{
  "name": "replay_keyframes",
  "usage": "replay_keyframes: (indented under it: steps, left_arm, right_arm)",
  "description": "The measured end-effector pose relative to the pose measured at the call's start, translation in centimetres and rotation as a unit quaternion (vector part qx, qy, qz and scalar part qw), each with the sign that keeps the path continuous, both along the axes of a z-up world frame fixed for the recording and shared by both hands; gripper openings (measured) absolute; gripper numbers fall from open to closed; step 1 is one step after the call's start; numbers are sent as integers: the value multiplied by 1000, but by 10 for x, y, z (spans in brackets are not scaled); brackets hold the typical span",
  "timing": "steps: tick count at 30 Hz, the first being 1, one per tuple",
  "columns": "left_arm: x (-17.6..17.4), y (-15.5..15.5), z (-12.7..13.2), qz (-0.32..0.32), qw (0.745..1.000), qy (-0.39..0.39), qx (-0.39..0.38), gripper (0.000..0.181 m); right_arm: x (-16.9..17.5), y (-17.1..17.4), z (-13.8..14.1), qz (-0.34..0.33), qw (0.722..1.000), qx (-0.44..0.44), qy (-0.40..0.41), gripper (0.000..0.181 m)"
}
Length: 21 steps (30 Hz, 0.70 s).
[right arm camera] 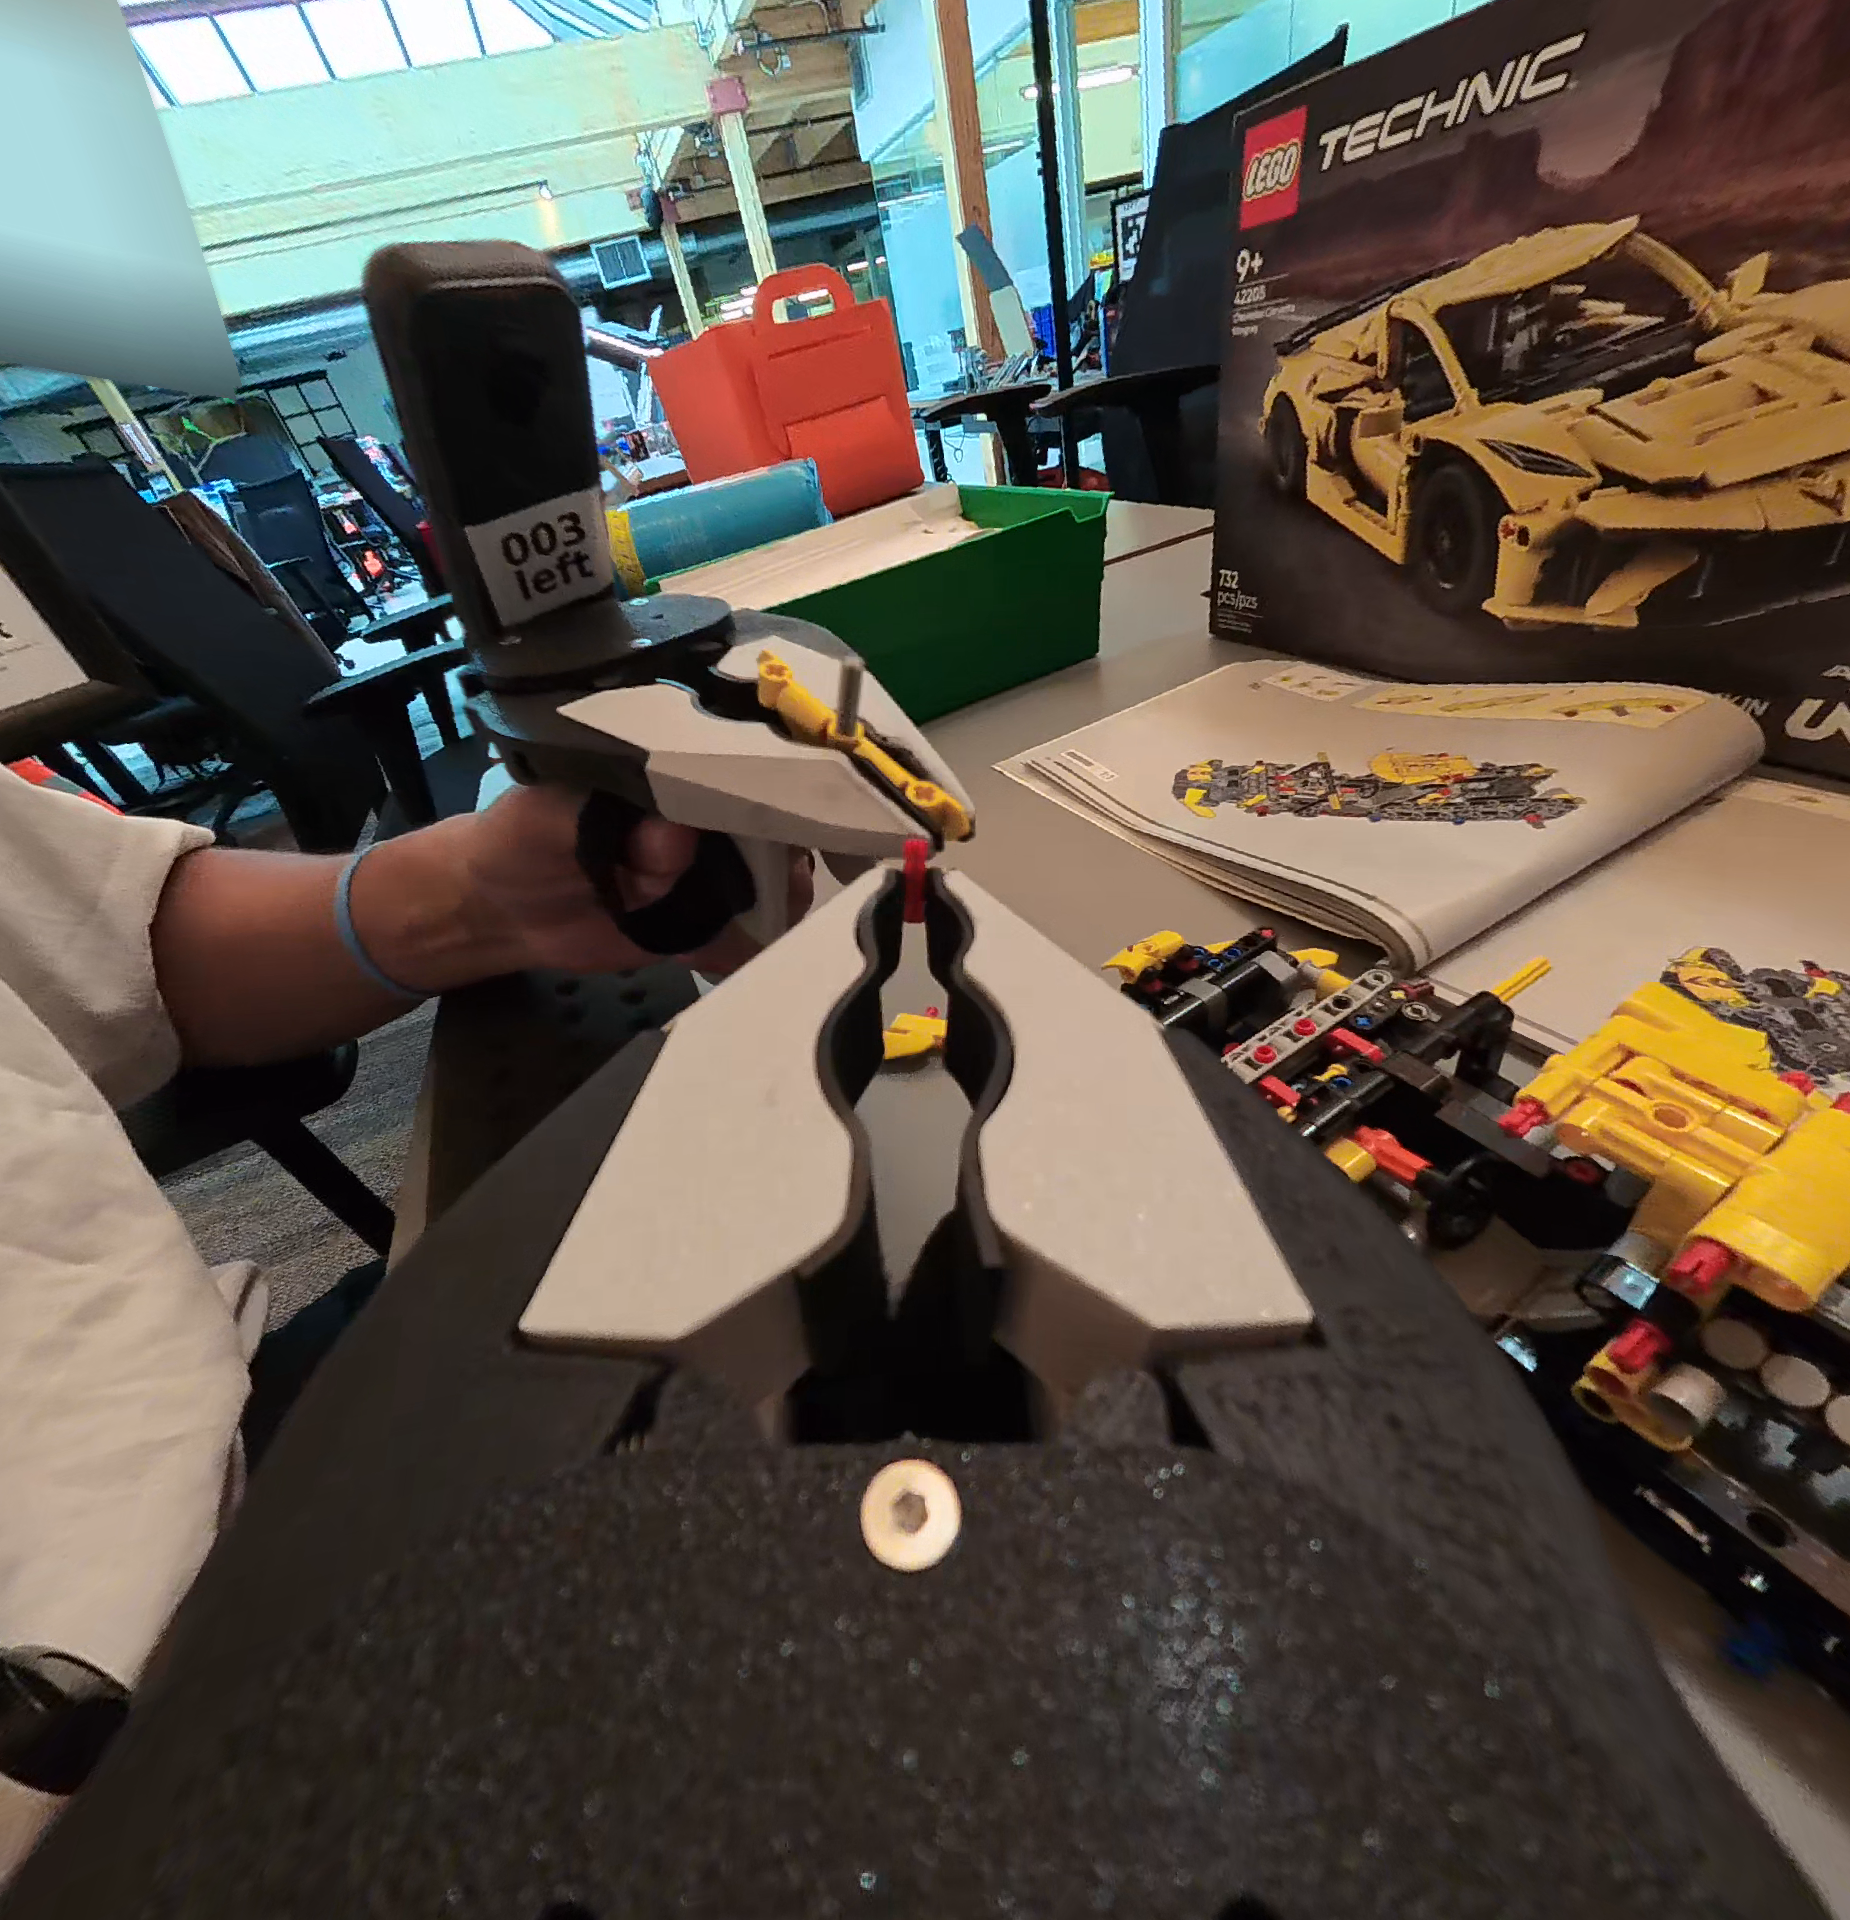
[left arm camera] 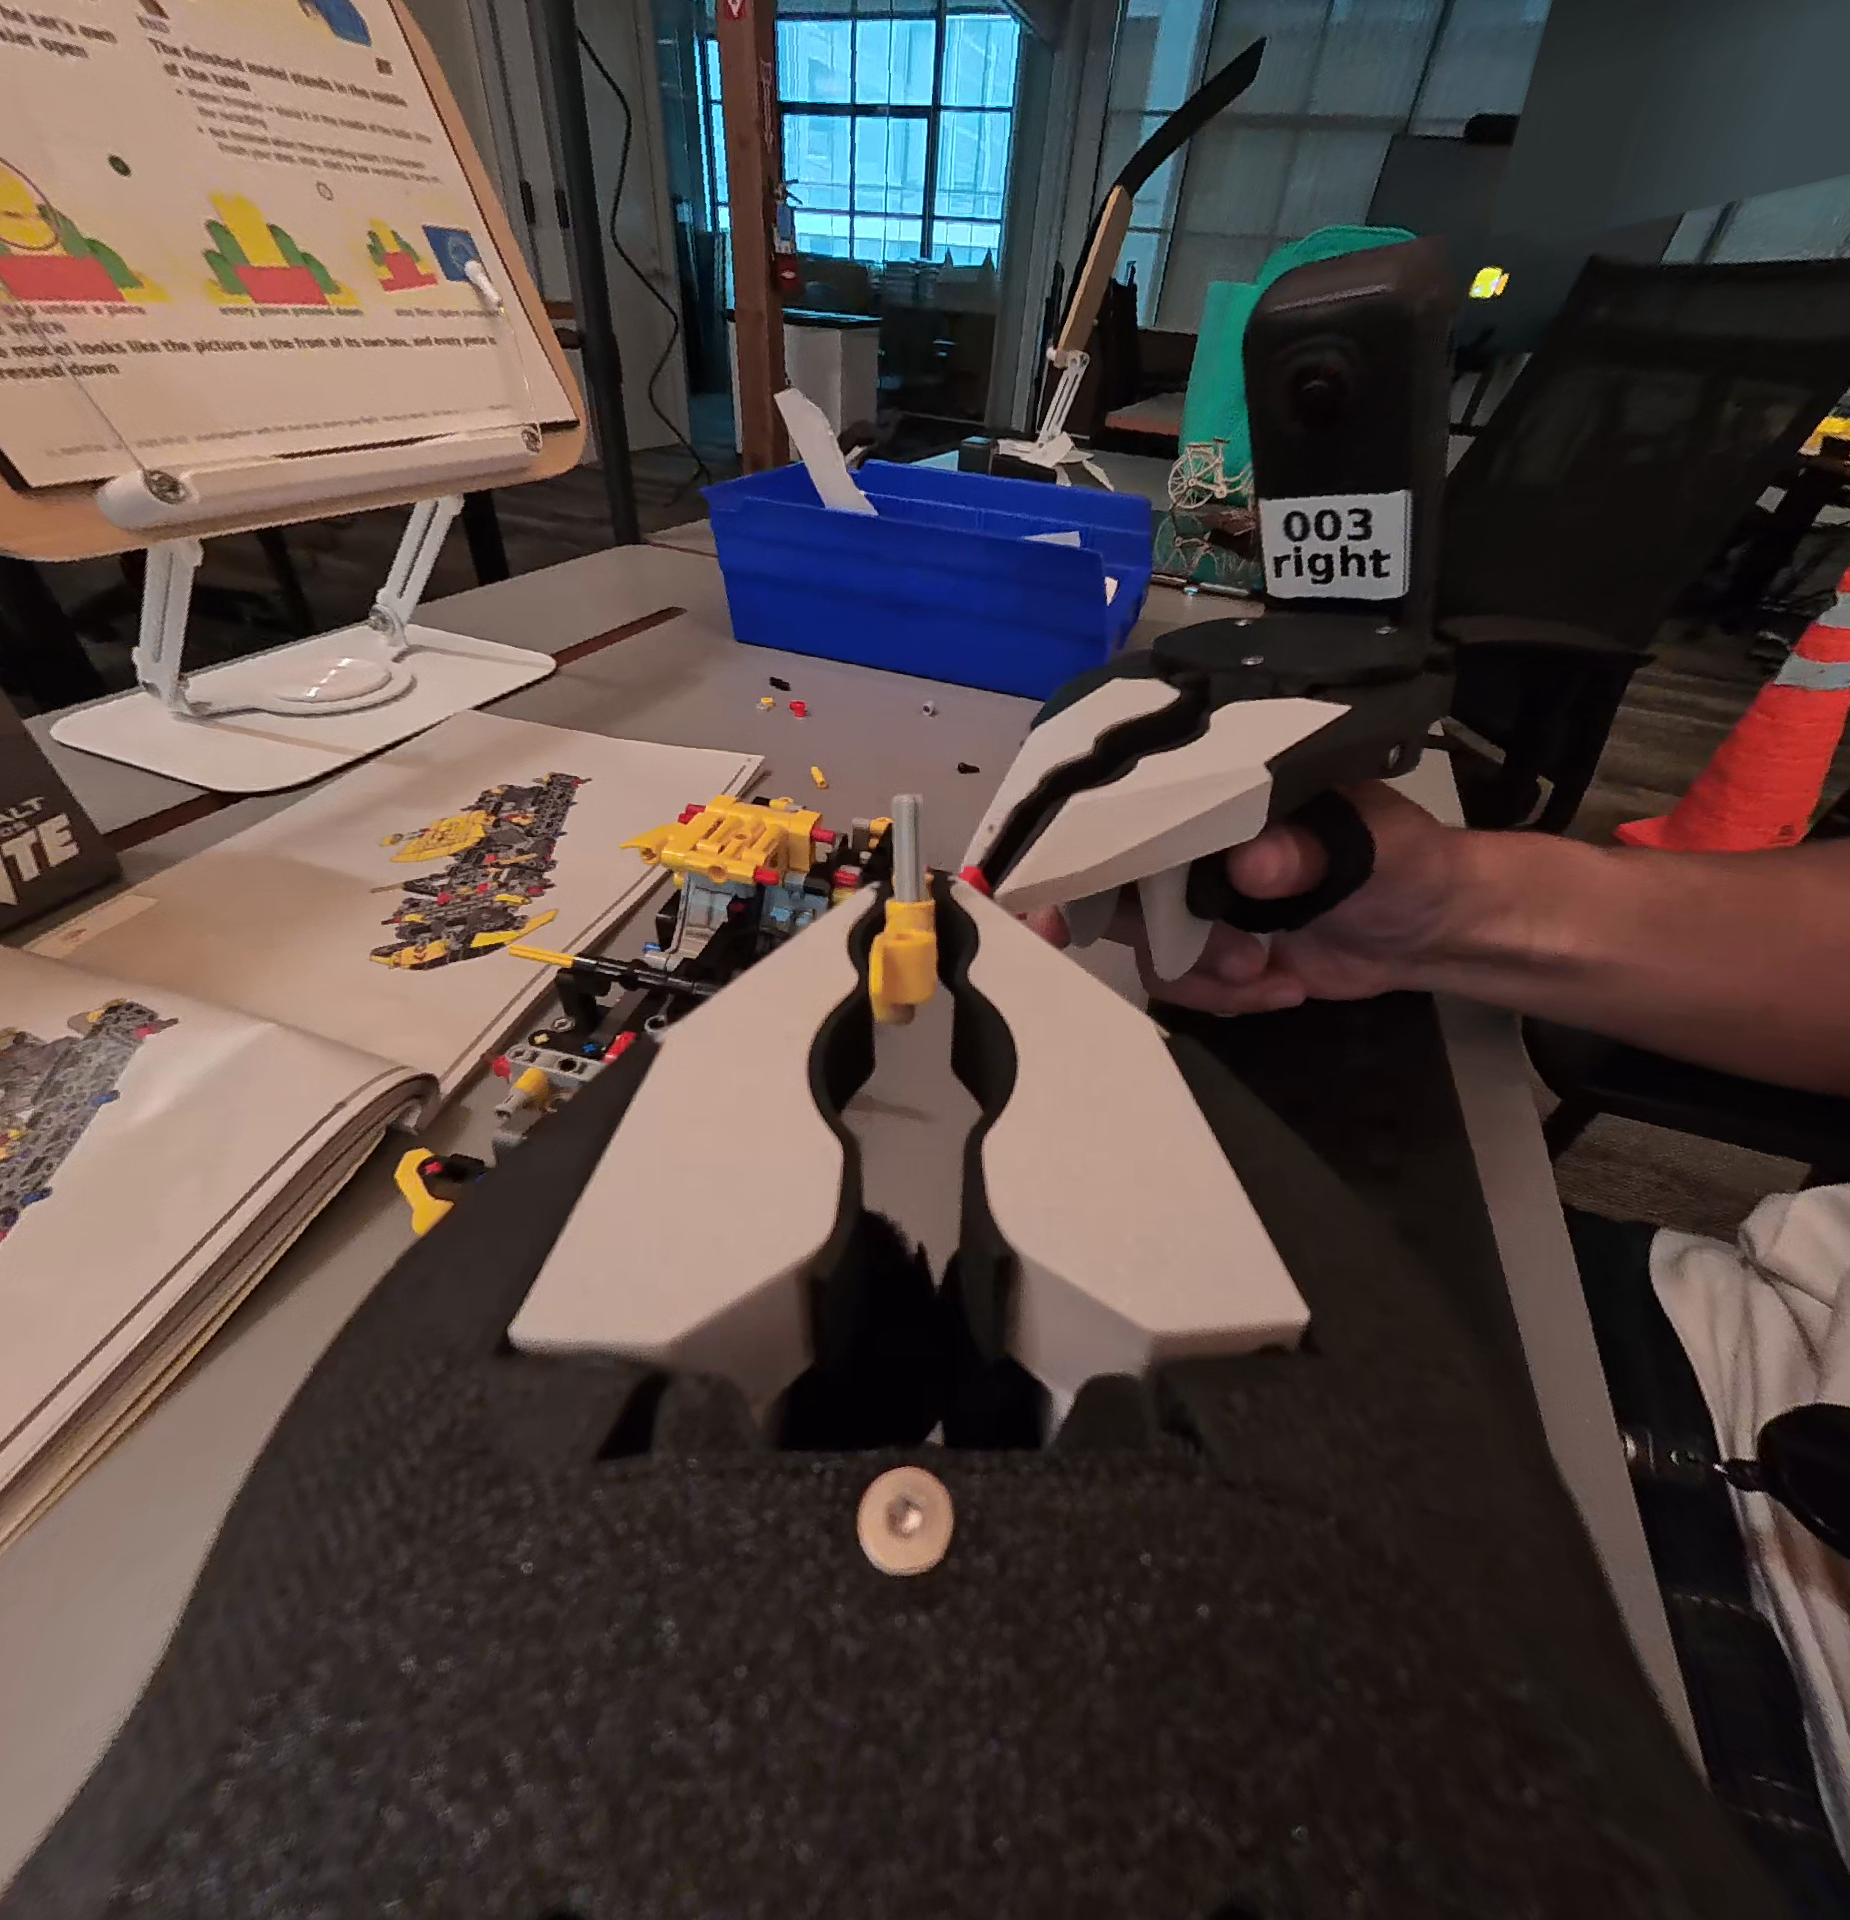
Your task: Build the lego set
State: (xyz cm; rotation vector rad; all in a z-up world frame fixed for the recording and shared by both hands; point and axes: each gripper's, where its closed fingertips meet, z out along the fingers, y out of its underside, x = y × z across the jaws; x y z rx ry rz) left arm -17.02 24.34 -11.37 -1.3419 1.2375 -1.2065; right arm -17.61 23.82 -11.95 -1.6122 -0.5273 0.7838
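Behind your grey counter (left arm camera: 630, 613) sits a large workroom with tall windows. From the left wrist view, your left gripper (left arm camera: 905, 914) has its jaws closed on a yellow piece (left arm camera: 900, 956) with a grey rod (left arm camera: 906, 847) standing up out of it. Beyond the tips lies the half-built car (left arm camera: 734, 883), yellow and black, resting against the open instruction booklet (left arm camera: 381, 894). A blue bin (left arm camera: 931, 582) stands farther back, with tiny loose parts (left arm camera: 796, 707) scattered in front of it, and a sheet on a white stand (left arm camera: 225, 270) sits to the left. Your right gripper (left arm camera: 978, 878) comes in from the right with its tips just beside the left ones, pinching something red.

From the right wrist view, your right gripper (right arm camera: 913, 899) is clamped on a small red pin (right arm camera: 913, 883), its top just under the yellow piece (right arm camera: 859, 743) held by the left gripper (right arm camera: 936, 816). The half-built car (right arm camera: 1472, 1122) lies on the counter to the right, the booklet (right arm camera: 1368, 790) behind it and the set's box (right arm camera: 1544, 343) upright at the back. A green bin (right arm camera: 962, 592) sits behind the left gripper.
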Motion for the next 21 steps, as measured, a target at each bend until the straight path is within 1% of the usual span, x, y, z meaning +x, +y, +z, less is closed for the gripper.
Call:
replay_keyframes:
  steps: [15,18,21]
  left_arm:
    - [4,-6,-5,-10,1000,15,20,7]
    - [0,2,-4,17,997,20,67,7]
    - [-4,8,-13,32,989,47,140,7]
  right_arm:
    - [-4,0,-9,17,999,-29,0,3]
    - [0,2,-5,7,1000,-20,10,3]
    - [6,1,1,6,999,-17,36,3]
